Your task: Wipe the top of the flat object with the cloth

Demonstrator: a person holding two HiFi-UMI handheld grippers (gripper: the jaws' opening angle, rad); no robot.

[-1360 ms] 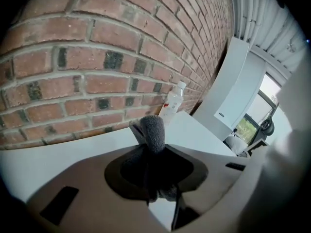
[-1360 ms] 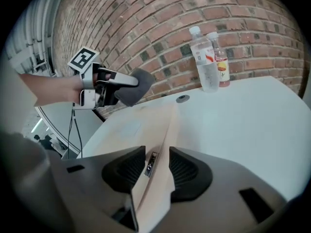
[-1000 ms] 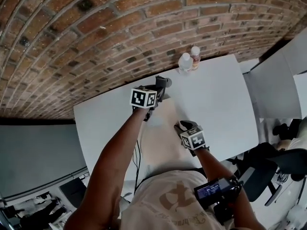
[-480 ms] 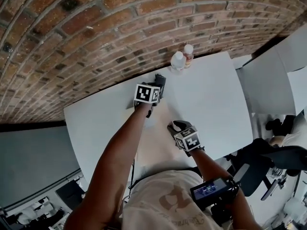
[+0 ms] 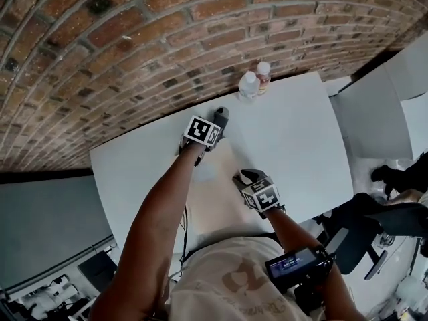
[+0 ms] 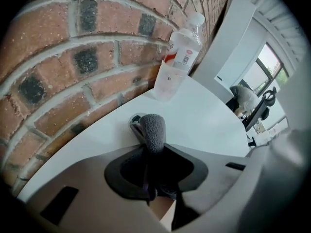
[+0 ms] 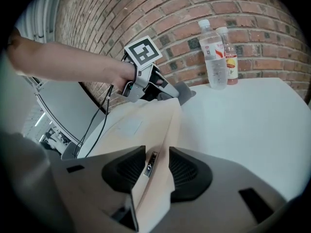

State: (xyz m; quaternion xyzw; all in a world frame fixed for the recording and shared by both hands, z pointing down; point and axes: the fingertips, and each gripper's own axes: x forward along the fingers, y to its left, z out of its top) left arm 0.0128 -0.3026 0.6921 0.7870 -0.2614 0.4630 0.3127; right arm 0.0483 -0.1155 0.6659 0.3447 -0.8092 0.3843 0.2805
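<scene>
The jaws of the left gripper (image 6: 151, 152) are closed on a grey cloth (image 6: 153, 129), whose rolled end is pushed out past the tips. The jaws of the right gripper (image 7: 151, 165) are clamped on the near edge of the flat object (image 7: 146, 125), a pale tan sheet-like piece laid on the white table (image 5: 294, 132). From that clamped edge the flat object's long axis is seen to run away toward the brick wall (image 5: 134, 39). The cloth is held at its far end, just beyond the far corner, so the top to be wiped lies behind and below the cloth, between the two grippers. Whether the cloth touches the table or the flat object's far edge cannot be told. The left gripper is tilted steeply down, and the right gripper is judged to serve only to pin the flat object. The coming stroke is judged to call for the cloth to be brought onto the far end and drawn along the long axis toward the clamped edge. Two bottles (image 7: 213, 57) are stood beyond the flat object's far end, against the wall.
</scene>
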